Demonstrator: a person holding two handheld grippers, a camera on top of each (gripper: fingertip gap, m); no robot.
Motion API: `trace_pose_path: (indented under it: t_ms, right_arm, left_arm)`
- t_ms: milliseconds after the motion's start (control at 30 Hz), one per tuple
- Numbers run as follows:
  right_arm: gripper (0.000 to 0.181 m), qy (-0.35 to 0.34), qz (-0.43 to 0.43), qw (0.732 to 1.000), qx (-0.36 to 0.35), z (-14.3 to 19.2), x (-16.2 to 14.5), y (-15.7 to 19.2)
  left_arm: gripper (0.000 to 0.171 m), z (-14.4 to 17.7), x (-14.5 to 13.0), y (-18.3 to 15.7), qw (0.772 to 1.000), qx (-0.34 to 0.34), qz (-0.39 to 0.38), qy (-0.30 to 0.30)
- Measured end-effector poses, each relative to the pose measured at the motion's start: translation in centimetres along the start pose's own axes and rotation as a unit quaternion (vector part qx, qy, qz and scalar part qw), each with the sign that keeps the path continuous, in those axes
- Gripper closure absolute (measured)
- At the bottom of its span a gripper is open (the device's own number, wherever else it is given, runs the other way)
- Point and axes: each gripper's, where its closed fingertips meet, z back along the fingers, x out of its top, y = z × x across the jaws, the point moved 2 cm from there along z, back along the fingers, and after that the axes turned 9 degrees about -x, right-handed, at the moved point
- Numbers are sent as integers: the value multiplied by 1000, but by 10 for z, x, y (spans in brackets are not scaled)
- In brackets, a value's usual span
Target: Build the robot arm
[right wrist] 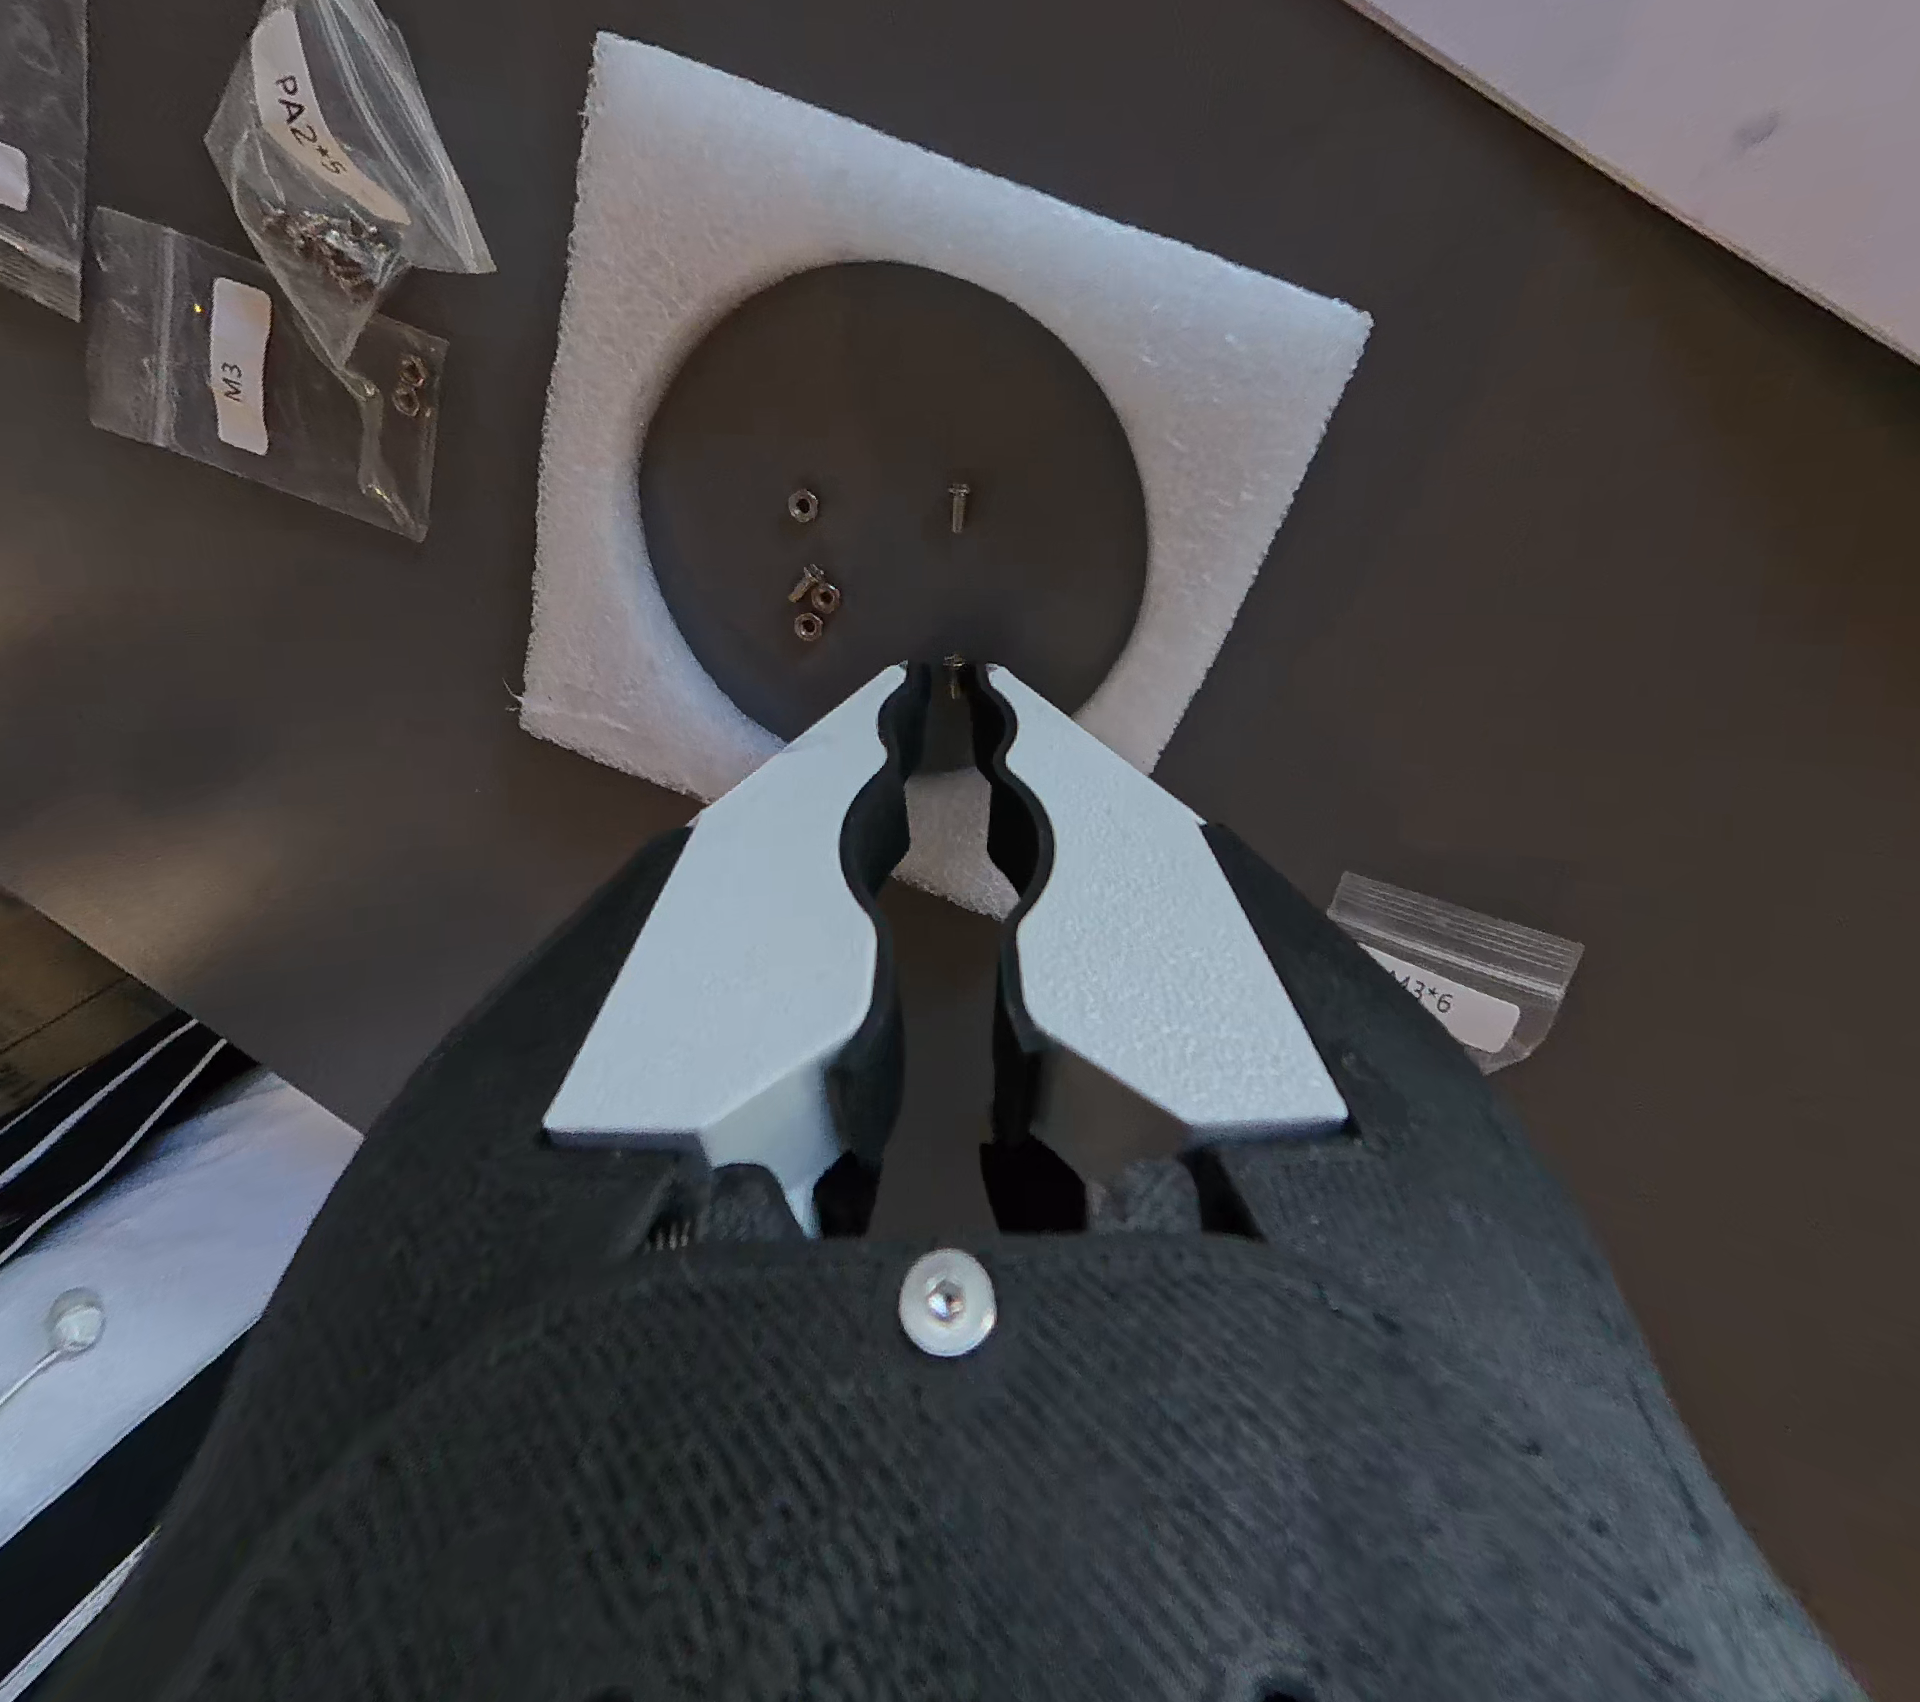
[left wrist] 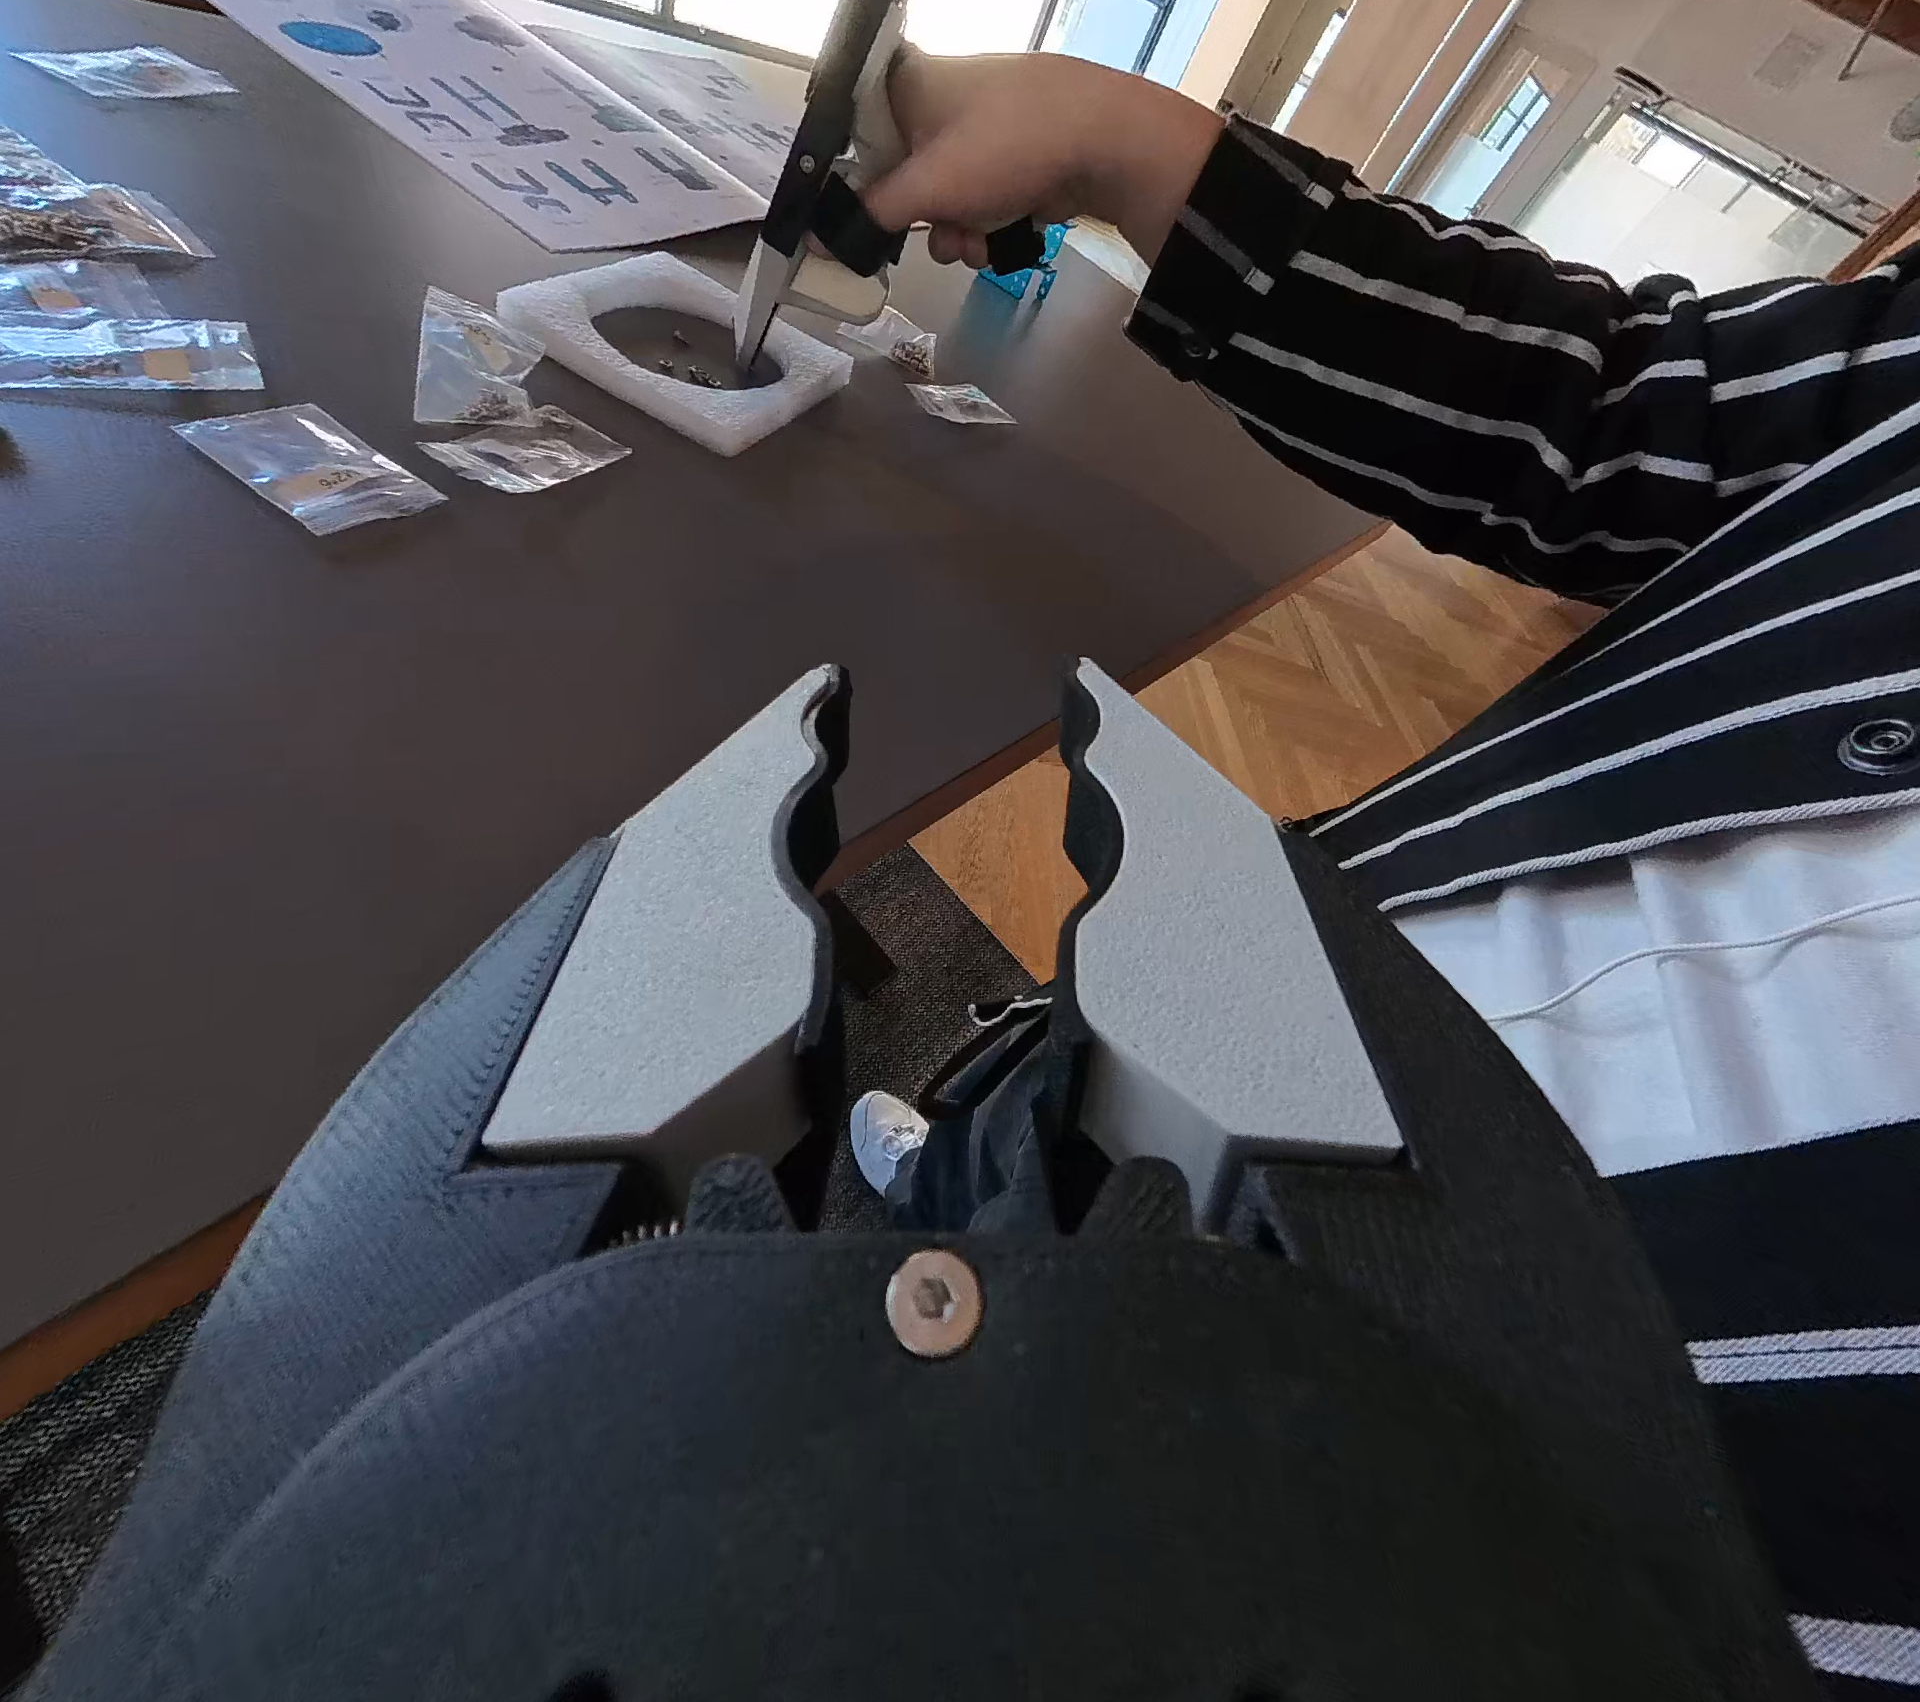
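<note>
Screw point(right wrist: 954, 678) between right tongs point(right wrist: 952, 671)

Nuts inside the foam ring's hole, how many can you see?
3 nuts: one upper left in the foam ring, one beside a small screw, one just below. The right gripper fingers may hide more.

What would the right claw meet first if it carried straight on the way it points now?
Probably the small screw at the tips of the right claw, then the dark tabletop inside the foam ring. Contact is unclear.
</note>
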Motion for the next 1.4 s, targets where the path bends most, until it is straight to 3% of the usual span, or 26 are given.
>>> trace_pose_path:
  t_ms: [433, 667, 867, 1000, 1100, 1267, 1300, 1400]
  right_arm:
    - [176, -22, 57, 998, -32, 0, 2, 4]
    - [177, -190, 58, 980, 11, 53, 8, 8]
    - [177, -328, 15, 944, 32, 120, -38, -34]
    - [177, -378, -37, 925, -7, 147, -97, -104]
    - [177, -414, -78, 907, -9, 160, -141, -158]
    - [177, -458, -123, 880, 20, 162, -187, -235]
    - [177, -466, -121, 876, 23, 161, -191, -248]
    - [177, -480, -115, 868, 51, 158, -194, -277]
  left_arm:
    - [133, -1, -3, -1, 1000, 1, -3, 10]
    - [133, -6, 3, 6, 1000, -8, 0, -16]
    - [131, -46, 22, 5, 999, -31, -4, -13]
    - [123, -96, 43, -8, 999, -33, -13, -5]
    - [112, -152, 55, -20, 999, -28, -43, 8]
    - [109, -286, 58, -29, 994, -7, -80, 74]
    - [114, -315, 57, -28, 993, -4, -82, 89]
    - [109, -401, 55, -11, 983, 45, -131, 122]
